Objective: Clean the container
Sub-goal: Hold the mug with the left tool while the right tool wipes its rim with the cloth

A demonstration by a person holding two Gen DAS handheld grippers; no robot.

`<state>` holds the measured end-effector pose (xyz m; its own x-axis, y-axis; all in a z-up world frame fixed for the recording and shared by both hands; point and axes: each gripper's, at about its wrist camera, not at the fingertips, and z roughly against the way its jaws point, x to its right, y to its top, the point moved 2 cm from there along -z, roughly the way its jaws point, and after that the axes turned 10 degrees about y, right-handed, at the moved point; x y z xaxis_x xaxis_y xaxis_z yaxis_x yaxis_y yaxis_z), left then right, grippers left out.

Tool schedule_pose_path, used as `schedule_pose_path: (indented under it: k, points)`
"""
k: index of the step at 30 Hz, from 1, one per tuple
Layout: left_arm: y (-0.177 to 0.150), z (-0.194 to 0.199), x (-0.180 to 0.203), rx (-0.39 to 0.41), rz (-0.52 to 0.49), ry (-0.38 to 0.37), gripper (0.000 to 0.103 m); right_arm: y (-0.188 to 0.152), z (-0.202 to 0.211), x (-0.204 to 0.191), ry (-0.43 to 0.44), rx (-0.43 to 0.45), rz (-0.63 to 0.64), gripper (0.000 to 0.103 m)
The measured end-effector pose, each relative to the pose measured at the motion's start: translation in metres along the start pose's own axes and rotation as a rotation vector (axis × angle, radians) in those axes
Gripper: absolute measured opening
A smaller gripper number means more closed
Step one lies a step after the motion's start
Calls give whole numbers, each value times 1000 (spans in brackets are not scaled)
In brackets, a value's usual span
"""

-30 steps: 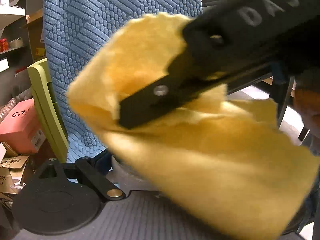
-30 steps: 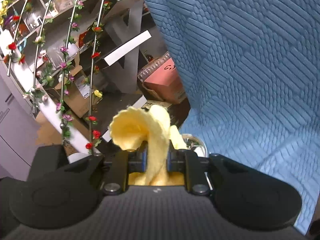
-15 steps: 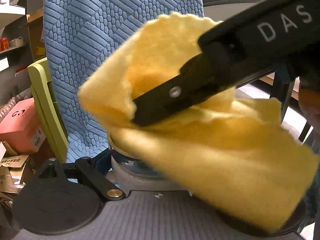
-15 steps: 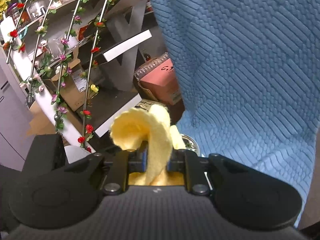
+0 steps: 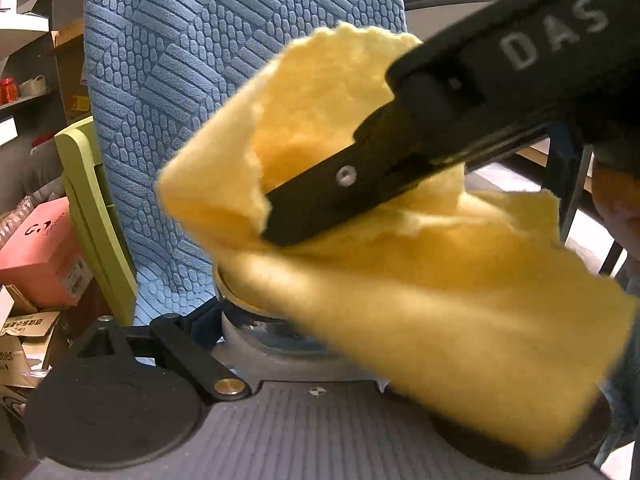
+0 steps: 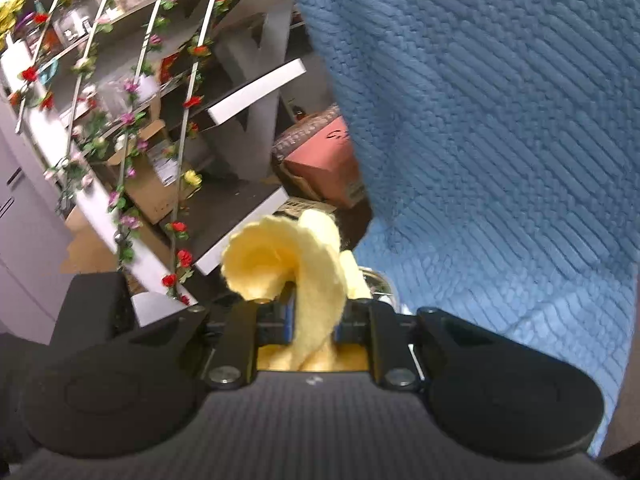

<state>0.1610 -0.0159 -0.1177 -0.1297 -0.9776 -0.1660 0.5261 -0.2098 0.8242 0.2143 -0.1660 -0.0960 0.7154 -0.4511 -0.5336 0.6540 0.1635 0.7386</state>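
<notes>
- Blue textured fabric [image 5: 200, 80] fills the background.
- Yellow cloth [image 5: 420, 280], clamped in the right tool [image 6: 312, 312], drapes over the container [image 5: 256, 320].
- Container sits between the left tool's fingers [image 5: 200, 356]; can't tell how tightly it's gripped.

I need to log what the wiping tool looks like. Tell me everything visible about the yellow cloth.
The yellow cloth is soft, fleecy fabric with ragged edges, bunched and folded rather than flat. The right gripper is shut on it, a curled end poking up between the fingers. In the left wrist view it drapes over the container, hiding most of its opening.
</notes>
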Motion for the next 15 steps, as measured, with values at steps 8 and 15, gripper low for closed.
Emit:
schedule_pose_path:
  k: [8, 15]
  points:
    - [2, 2, 1, 0, 3, 1, 93, 5, -11, -2, 0, -9, 38, 18]
    - [1, 8, 2, 0, -3, 3, 93, 1, 1, 1, -20, 4, 20, 17]
